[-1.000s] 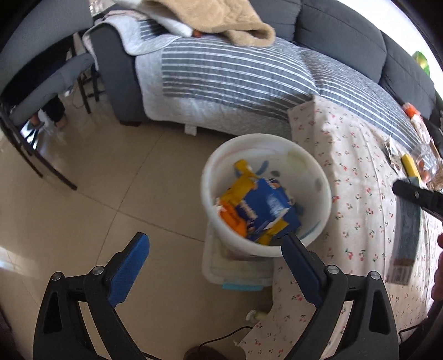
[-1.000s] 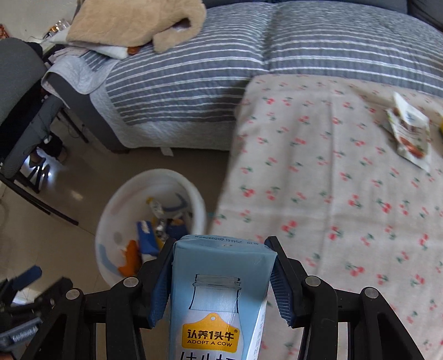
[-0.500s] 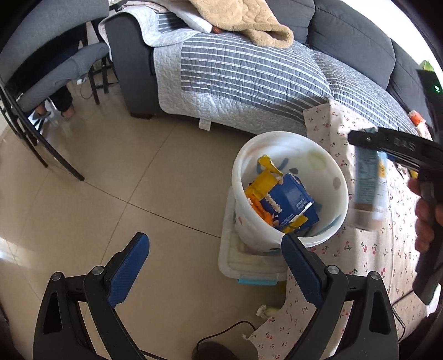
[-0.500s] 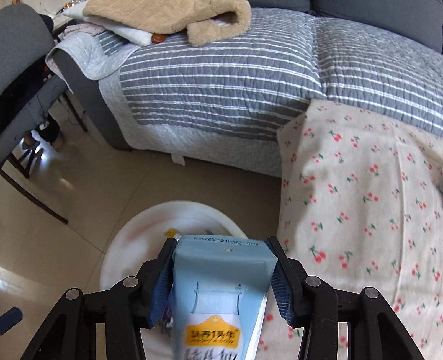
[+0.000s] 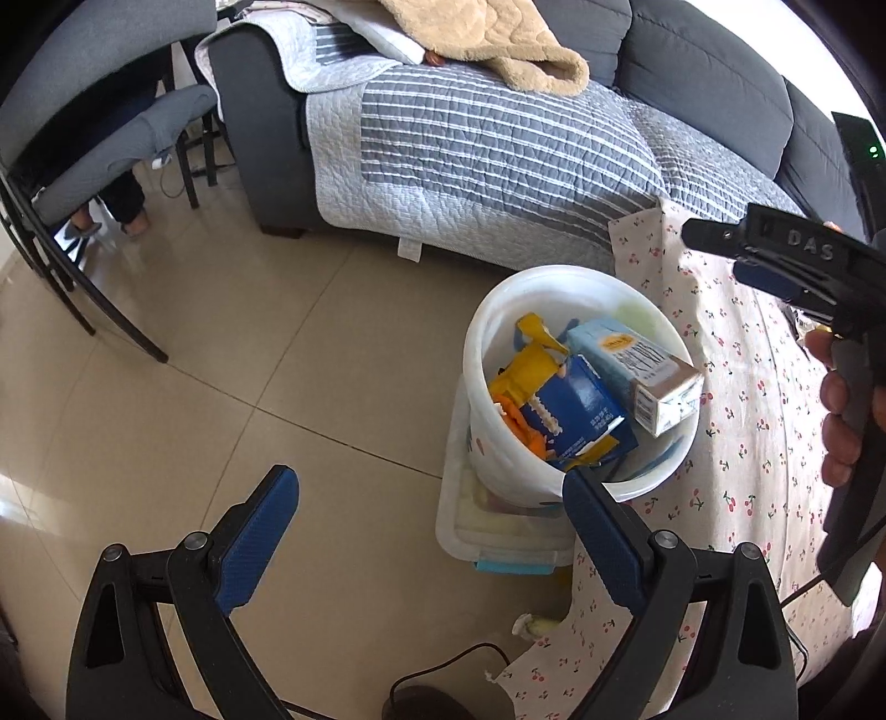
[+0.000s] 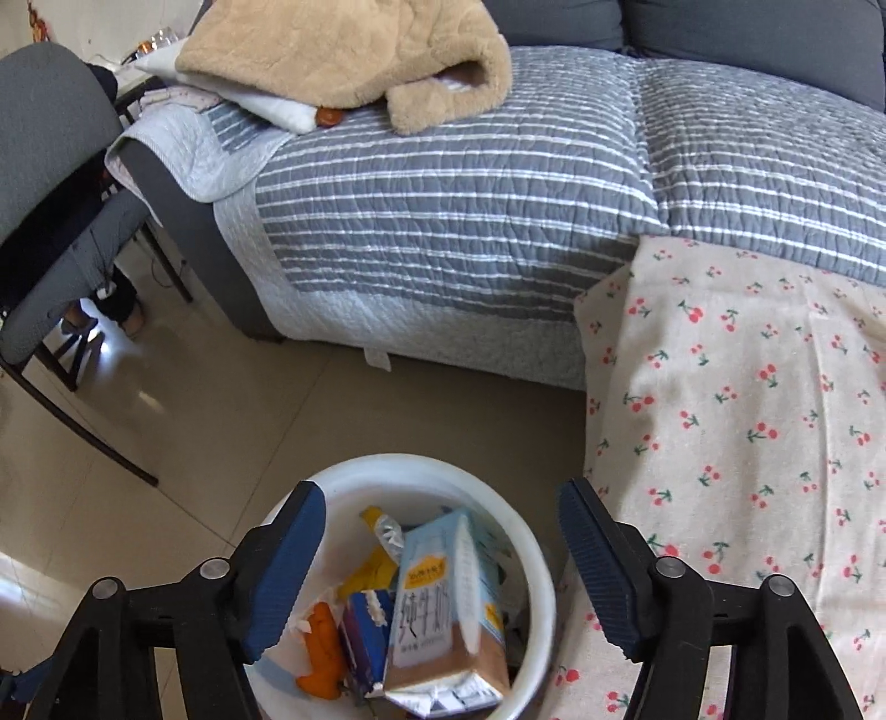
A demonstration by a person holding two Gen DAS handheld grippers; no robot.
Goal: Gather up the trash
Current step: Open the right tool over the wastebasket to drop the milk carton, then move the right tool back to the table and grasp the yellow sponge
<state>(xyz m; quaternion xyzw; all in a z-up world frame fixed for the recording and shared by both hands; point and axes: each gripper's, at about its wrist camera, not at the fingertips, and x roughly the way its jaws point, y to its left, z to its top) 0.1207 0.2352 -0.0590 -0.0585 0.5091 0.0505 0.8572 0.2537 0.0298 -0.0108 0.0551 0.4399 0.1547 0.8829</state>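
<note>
A white bucket [image 5: 501, 459] [image 6: 540, 565] stands on the floor beside the table, holding trash. A light blue milk carton [image 5: 637, 371] [image 6: 443, 603] lies on top of a dark blue box [image 5: 570, 412] [image 6: 362, 637] and yellow and orange wrappers [image 5: 526, 376]. My right gripper [image 6: 437, 570] hangs open directly above the bucket, nothing between its fingers; the left wrist view shows it [image 5: 775, 266] held by a hand at the right. My left gripper [image 5: 432, 537] is open and empty over the floor, just in front of the bucket.
The bucket sits on a clear lidded box [image 5: 498, 531]. A table with a cherry-print cloth [image 6: 747, 415] lies to the right. A grey sofa with a striped quilt [image 6: 470, 210] and a beige blanket [image 6: 343, 50] is behind. A grey chair [image 5: 94, 127] stands at left. A cable [image 5: 454, 659] crosses the floor.
My right gripper has opened and let go of the milk carton, which has dropped into the bucket. The left gripper has pulled back to the left and stays open.
</note>
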